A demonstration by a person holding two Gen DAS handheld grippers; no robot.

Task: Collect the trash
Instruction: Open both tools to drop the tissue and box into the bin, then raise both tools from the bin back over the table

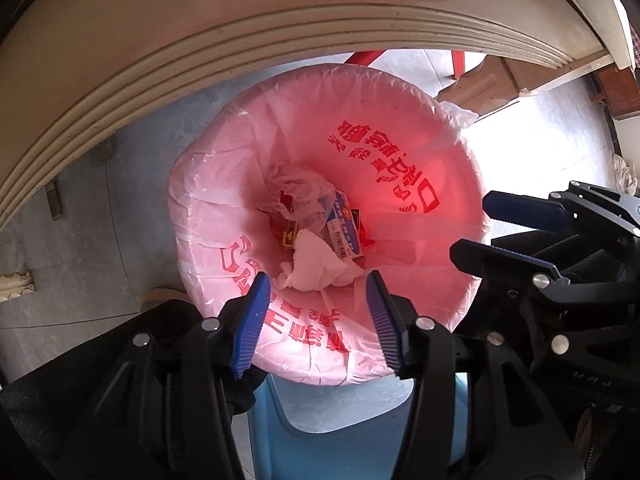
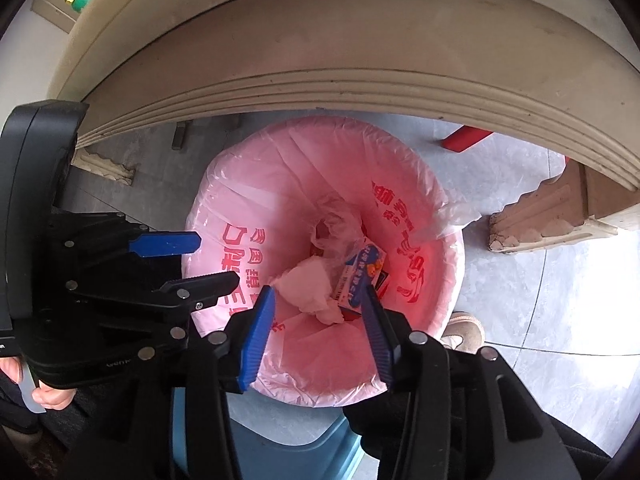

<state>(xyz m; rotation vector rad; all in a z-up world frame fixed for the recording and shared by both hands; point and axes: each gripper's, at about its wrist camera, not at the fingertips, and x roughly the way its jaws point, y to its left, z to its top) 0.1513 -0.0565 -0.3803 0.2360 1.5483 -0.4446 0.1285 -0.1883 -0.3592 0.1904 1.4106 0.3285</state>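
Observation:
A trash bin lined with a pink bag (image 1: 400,112) (image 2: 304,136) printed in red characters stands on the floor below both grippers. At its bottom lie a crumpled white tissue (image 1: 316,260) (image 2: 308,284), a blue and white carton (image 1: 344,232) (image 2: 366,268) and a clear plastic bag (image 1: 300,188) (image 2: 338,216). My left gripper (image 1: 318,280) (image 2: 218,260) hangs over the bin mouth pointing down, open, with nothing between its blue pads. My right gripper (image 2: 318,290) (image 1: 470,226) hovers beside it over the bin, also open and holding nothing.
A beige table edge (image 1: 200,60) (image 2: 320,60) curves above the bin, with a carved leg (image 2: 552,216) at the right. A light blue stool (image 1: 340,420) (image 2: 288,432) sits just below the bin. A red object (image 2: 466,138) lies on the grey floor, and a shoe (image 2: 464,330) shows near the bin.

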